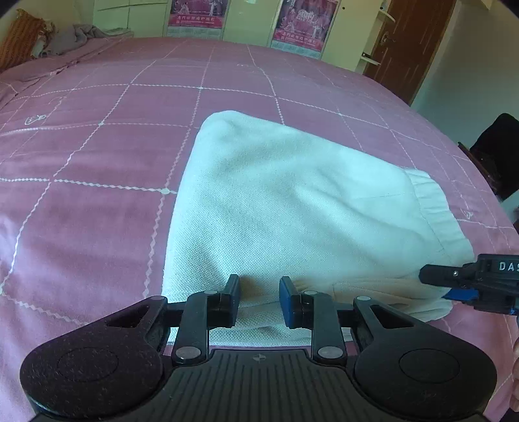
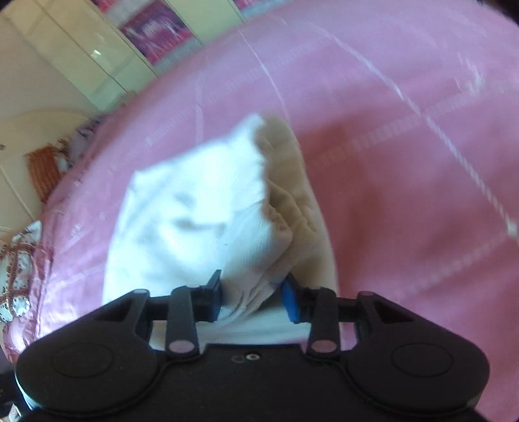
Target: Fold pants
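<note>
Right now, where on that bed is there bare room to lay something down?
The pink bedspread lies bare left of the white pants and beyond them toward the wardrobe. It is crowded near the left gripper and right gripper, and by the gray bundle.

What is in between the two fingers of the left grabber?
White pants fabric on the pink bedspread fills the gap of the left gripper; the left wrist view shows it.
</note>
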The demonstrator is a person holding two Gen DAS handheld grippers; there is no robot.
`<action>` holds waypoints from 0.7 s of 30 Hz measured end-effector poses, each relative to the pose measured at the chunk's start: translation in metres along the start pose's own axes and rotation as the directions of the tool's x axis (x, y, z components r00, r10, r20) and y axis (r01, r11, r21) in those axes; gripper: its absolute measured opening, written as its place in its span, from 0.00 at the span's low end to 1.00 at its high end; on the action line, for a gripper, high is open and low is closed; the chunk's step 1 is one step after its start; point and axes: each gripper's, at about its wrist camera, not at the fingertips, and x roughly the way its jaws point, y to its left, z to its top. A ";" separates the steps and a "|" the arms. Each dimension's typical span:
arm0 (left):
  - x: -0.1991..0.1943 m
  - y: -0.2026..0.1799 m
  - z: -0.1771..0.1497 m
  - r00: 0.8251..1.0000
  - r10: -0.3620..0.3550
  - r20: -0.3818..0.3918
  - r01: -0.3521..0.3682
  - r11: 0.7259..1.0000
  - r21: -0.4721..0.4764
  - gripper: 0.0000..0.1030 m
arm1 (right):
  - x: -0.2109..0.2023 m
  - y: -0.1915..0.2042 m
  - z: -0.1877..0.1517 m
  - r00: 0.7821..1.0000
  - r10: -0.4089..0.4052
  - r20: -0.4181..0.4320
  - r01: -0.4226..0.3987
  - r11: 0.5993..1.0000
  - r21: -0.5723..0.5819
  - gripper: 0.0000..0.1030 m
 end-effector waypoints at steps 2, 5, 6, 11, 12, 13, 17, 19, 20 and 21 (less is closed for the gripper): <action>-0.003 0.001 0.002 1.000 -0.003 -0.009 0.003 1.000 0.013 0.26 | -0.010 -0.003 -0.002 0.999 0.012 0.031 -0.013 1.000 0.020 0.45; -0.013 0.005 0.011 1.000 0.000 0.013 0.000 1.000 -0.022 0.26 | -0.035 0.014 0.005 0.992 -0.026 0.121 0.037 0.996 -0.086 0.46; -0.014 0.004 0.015 1.000 0.002 0.026 -0.001 1.000 -0.023 0.26 | -0.042 0.021 0.007 0.985 -0.054 0.163 0.076 0.989 -0.130 0.46; -0.002 0.001 0.030 1.000 0.015 0.005 -0.015 1.000 -0.007 0.26 | -0.046 0.058 0.011 0.960 -0.087 0.267 0.173 0.933 -0.317 0.32; 0.005 0.002 0.028 0.999 0.022 -0.027 -0.022 1.000 -0.005 0.26 | -0.044 0.064 0.009 0.959 -0.079 0.272 0.173 0.924 -0.342 0.29; 0.013 0.003 0.024 0.998 0.029 -0.061 -0.029 1.000 0.002 0.26 | -0.040 0.069 0.007 0.960 -0.075 0.268 0.174 0.915 -0.365 0.28; 0.012 0.004 0.005 0.999 0.028 -0.030 -0.027 0.999 0.023 0.26 | -0.003 0.059 -0.007 0.964 -0.189 0.188 0.254 0.862 -0.438 0.25; 0.011 0.004 0.002 0.999 0.028 -0.021 -0.028 1.000 0.010 0.26 | 0.005 0.039 -0.014 0.967 -0.181 0.180 0.242 0.875 -0.420 0.25; 0.011 0.005 0.001 0.999 0.029 -0.017 -0.029 1.000 0.002 0.26 | 0.004 0.036 -0.015 0.968 -0.170 0.186 0.234 0.879 -0.414 0.25; 0.011 0.004 0.001 0.999 0.031 -0.016 -0.031 1.000 0.005 0.26 | 0.004 0.038 -0.015 0.967 -0.175 0.185 0.239 0.874 -0.422 0.25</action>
